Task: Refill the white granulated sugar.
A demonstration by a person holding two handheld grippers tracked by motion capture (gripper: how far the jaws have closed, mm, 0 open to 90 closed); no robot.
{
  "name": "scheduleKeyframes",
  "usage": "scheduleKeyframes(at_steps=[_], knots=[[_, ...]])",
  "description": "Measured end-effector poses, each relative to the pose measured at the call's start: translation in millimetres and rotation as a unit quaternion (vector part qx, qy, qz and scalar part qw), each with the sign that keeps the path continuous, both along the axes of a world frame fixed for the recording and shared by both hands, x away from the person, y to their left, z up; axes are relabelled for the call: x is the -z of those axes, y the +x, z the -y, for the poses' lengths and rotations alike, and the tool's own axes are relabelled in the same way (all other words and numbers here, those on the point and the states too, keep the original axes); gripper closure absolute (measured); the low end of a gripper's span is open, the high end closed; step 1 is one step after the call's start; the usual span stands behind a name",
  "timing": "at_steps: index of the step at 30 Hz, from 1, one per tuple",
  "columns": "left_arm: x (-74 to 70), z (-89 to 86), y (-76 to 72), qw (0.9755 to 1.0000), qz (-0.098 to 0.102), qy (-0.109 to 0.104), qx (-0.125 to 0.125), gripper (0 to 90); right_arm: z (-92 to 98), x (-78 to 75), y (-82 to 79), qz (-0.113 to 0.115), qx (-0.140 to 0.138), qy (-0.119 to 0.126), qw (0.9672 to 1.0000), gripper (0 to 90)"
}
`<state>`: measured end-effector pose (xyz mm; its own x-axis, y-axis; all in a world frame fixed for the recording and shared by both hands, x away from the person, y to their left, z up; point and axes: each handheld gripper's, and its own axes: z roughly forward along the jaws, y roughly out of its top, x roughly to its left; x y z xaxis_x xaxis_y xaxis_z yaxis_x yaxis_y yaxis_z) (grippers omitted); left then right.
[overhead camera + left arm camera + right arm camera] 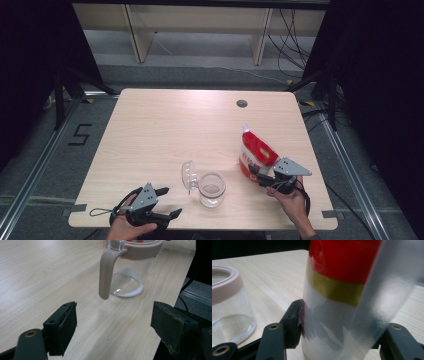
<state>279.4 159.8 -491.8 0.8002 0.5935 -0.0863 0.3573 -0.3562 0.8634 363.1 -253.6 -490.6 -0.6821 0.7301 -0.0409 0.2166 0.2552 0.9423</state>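
Right gripper view: my right tool [337, 327] is clamped on a bag [352, 290], one jaw pressed into each side of its clear lower part; a yellow band and a red upper section sit above the grip. High view: this tool [257, 172] holds the red-and-white bag [254, 152] upright on the right half of the counter [165, 125], just right of the glass jar [212, 188]. My left tool [170, 202] rests at the near left edge of the counter, released, jaws spread wide with nothing between them. Left gripper view: the jar [130, 277] stands ahead of the spread jaws, apart from them, with a pink rim, a beige handle [106, 275] facing the tool, and a little white powder in its base. The jar's clear lid [188, 176] stands open on its far left side.
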Motion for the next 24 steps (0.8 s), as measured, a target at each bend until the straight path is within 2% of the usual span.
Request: scheduleKeyframes(at_steps=[1,2,4,5,6,7,9,10,11,12,13,14,15,17,19,21,24], knots=[[-0.2,-0.3,0.1,1.0,0.001,0.003,0.0,20.5,0.6,-0.5,-0.3,-0.003,-0.006,-0.001,1.0,45.2],[-0.4,-0.5,0.2,1.0,0.001,0.004,0.001,20.5,1.6,0.2,1.3,0.009,-0.009,-0.001,0.9999,45.3],[-1.0,-0.7,-0.4,1.0,0.001,0.007,-0.002,20.5,2.8,-0.1,0.8,-0.004,-0.025,0.001,0.9997,45.3],[-1.1,-1.5,0.2,0.9999,0.003,0.013,0.0,20.5,4.3,-0.3,1.1,-0.001,-0.022,-0.005,0.9998,45.3],[-0.8,-0.4,-0.3,1.0,0.002,0.002,-0.001,20.5,4.3,-0.1,0.7,0.002,-0.02,-0.004,0.9998,45.3],[-0.3,-0.3,0.1,1.0,0.001,0.001,0.0,20.5,4.2,0.6,1.7,0.013,-0.016,-0.001,0.9998,45.2],[0.0,-0.2,0.0,1.0,0.002,0.001,0.0,20.5,3.8,0.3,0.0,0.013,-0.013,-0.004,0.9998,44.5],[-0.1,-0.3,0.2,1.0,0.002,0.001,0.0,20.4,1.6,1.1,-3.3,0.0,-0.001,0.01,0.9999,43.1],[-0.1,-0.3,0.3,1.0,0.002,0.001,0.0,20.4,0.6,2.0,-1.9,0.021,0.0,0.01,0.9997,40.9],[-0.4,-0.4,0.0,1.0,0.001,0.003,-0.001,20.4,-2.1,2.2,-5.2,0.01,0.009,0.017,0.9998,37.8],[-0.2,-0.2,-0.3,1.0,-0.001,0.003,-0.002,20.4,-2.8,2.6,-4.3,0.026,0.015,0.015,0.9994,34.8],[-0.4,-0.5,-0.1,1.0,0.004,0.005,-0.001,20.4,-6.6,4.2,-4.6,0.03,0.021,0.022,0.9991,32.3],[-0.4,-0.4,-0.3,1.0,0.003,0.006,-0.001,20.4,-7.6,4.9,-4.3,0.032,0.024,0.013,0.9991,30.5],[-0.1,-0.4,0.0,1.0,0.001,0.006,0.002,20.4,-13.1,8.5,-3.8,0.036,0.023,0.028,0.9987,27.8],[0.1,-0.2,-0.5,1.0,0.001,0.001,0.001,20.4,-16.6,9.2,-6.1,0.026,0.033,0.043,0.9982,24.9],[-0.7,-0.8,-1.1,1.0,0.0,0.006,-0.003,20.4,-15.3,10.2,-2.5,0.039,0.026,0.042,0.998,22.0],[-0.7,-1.2,-1.0,1.0,0.001,0.008,-0.002,20.4,-16.9,11.3,-4.1,0.029,0.042,0.058,0.997,21.0]])
